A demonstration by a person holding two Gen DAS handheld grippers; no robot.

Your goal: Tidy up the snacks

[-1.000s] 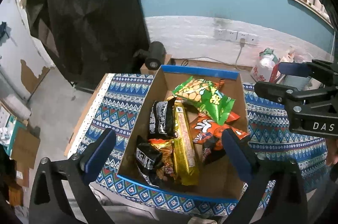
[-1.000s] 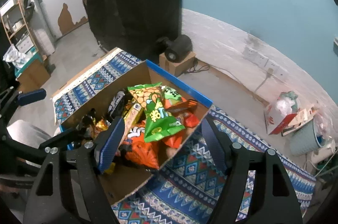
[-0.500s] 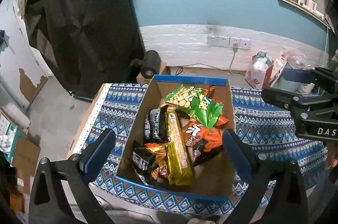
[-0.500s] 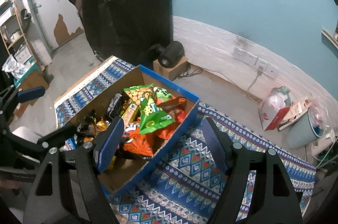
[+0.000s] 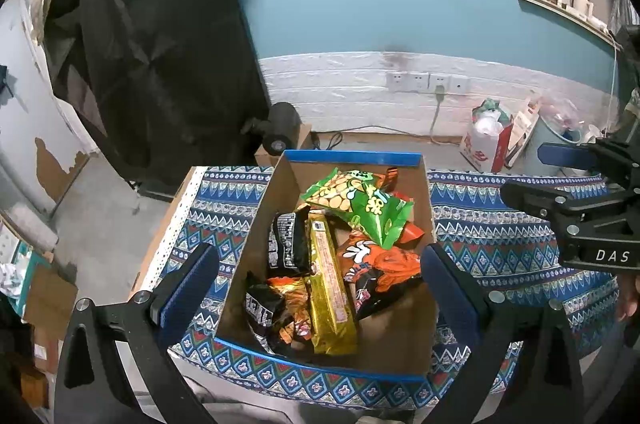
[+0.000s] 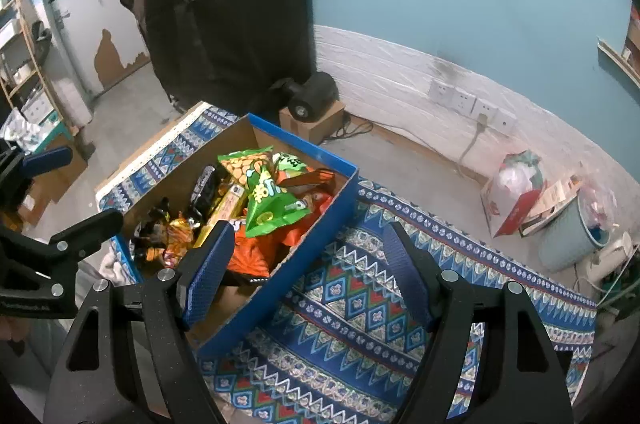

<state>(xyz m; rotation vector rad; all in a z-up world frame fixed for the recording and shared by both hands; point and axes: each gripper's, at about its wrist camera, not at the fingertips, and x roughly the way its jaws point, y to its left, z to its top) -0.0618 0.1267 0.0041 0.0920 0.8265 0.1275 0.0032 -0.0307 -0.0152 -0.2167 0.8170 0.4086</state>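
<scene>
Left wrist view: snacks [image 5: 332,256] lie in box [image 5: 352,156]; both grippers [image 5: 320,288] [image 6: 308,272] spread, empty; table cloth [image 6: 360,304] bare.

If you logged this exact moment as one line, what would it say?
left tool: open, empty, above box | right tool: open, empty | cardboard box: full of snack packets | green bag: on top

box top: open; snack packets [image 5: 340,256] fill box [image 5: 352,156]
right side: bare patterned cloth [image 6: 360,304]
</scene>
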